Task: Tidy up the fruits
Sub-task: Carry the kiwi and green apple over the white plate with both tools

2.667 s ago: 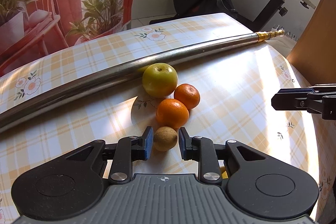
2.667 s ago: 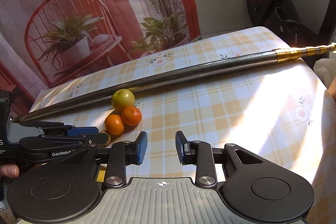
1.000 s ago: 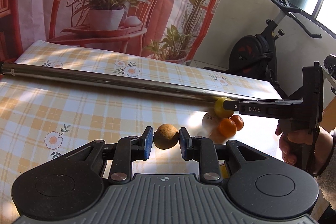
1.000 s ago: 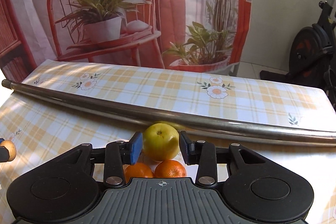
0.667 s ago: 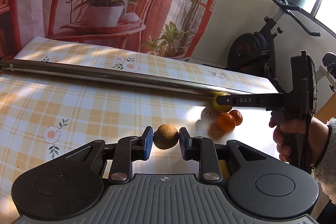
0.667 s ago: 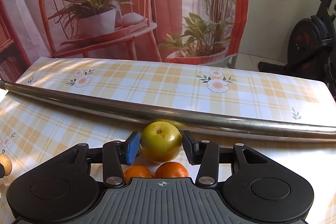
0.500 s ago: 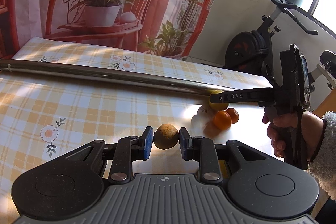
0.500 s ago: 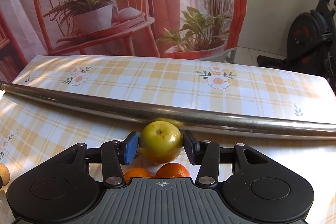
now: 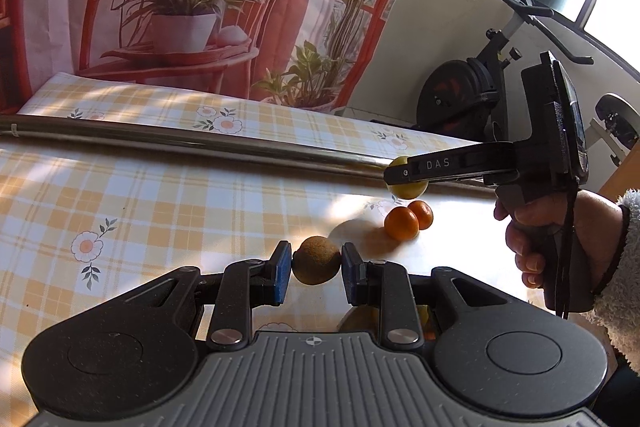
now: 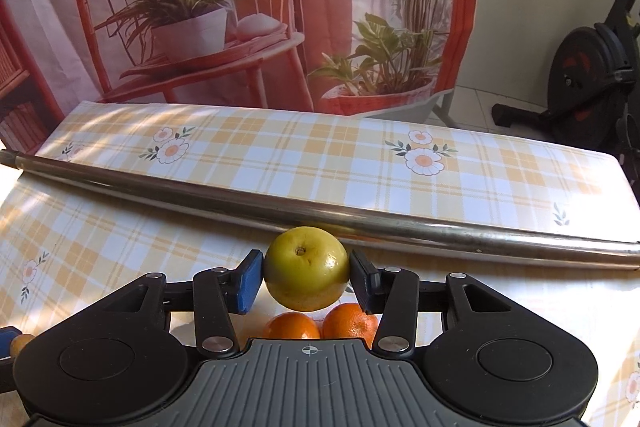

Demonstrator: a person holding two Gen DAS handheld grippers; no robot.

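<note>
Left wrist view: left gripper (image 9: 316, 266), fingers closed onto a small round brown rough-skinned fruit (image 9: 316, 265), held above the checked yellow-and-white vinyl surface (image 9: 160, 211). Two smooth round oranges (image 9: 401, 223) sit touching towards the right edge. A hand (image 9: 556, 231) holds the right gripper (image 9: 404, 173).

Right wrist view: right gripper (image 10: 306, 277) fingers clamp a glossy yellow-green round apple (image 10: 306, 274), just before a long steel tube (image 10: 320, 213) lying across the surface, above both oranges (image 10: 294, 325).
</note>
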